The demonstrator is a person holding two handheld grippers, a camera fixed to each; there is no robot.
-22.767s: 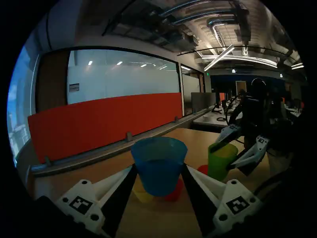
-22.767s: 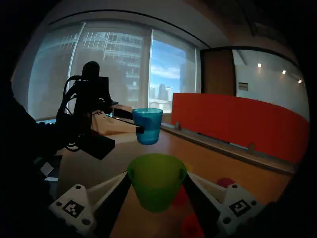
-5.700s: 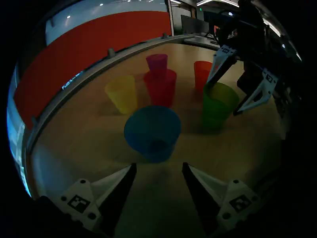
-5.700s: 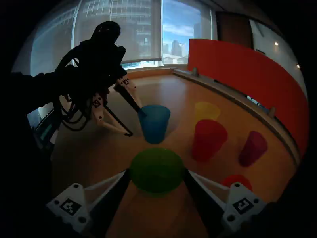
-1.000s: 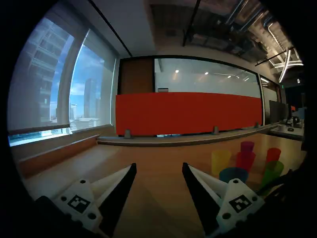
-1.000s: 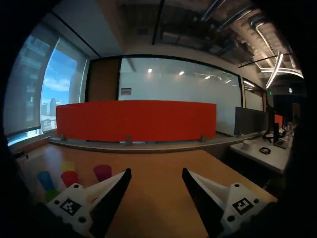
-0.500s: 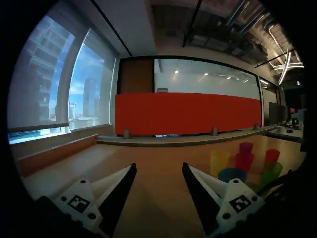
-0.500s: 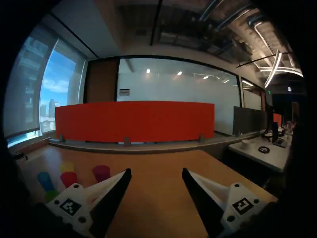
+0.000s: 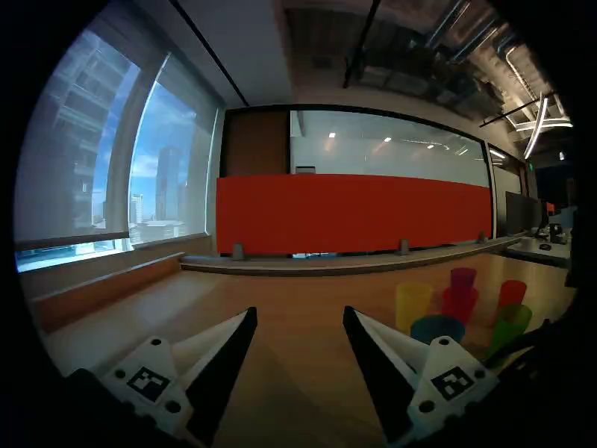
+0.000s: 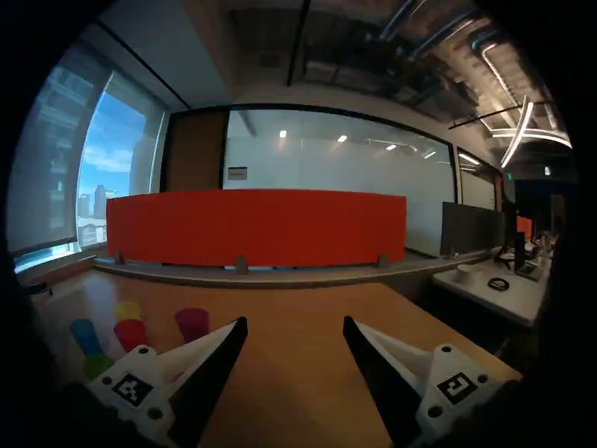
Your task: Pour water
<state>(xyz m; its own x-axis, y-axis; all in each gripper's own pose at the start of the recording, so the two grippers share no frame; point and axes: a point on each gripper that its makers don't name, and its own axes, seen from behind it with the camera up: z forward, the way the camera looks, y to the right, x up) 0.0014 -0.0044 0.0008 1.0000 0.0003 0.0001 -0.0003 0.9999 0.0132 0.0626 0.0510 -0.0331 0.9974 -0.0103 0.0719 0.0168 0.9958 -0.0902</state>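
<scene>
While both grippers hang low over the wooden table [image 9: 298, 295] with jaws spread wide and nothing held between them, the cups stand off to one side of each. In the left gripper view, the left gripper [image 9: 298, 312] points at the table's far edge, where a red partition [image 9: 351, 213] runs along a grey rail, with a window [image 9: 89, 172] to the left. The cups cluster toward the table's right side, past the right-hand finger: the blue cup [image 9: 439, 327] is partly hidden behind that finger, and the green cup [image 9: 512, 319] is near it at the right. A yellow cup [image 9: 413, 299], a red cup [image 9: 457, 302], a purple cup [image 9: 463, 277] and an orange cup [image 9: 512, 291] stand behind these. In the right gripper view, the right gripper [image 10: 293, 322] faces the same partition [image 10: 254, 228]. Here the cups sit toward the table's left side beyond the left-hand finger: blue [image 10: 85, 336], green [image 10: 97, 365] low behind the finger, red [image 10: 130, 333], yellow [image 10: 127, 310] and purple [image 10: 192, 322]. All stand upright; whether any holds water cannot be told.
</scene>
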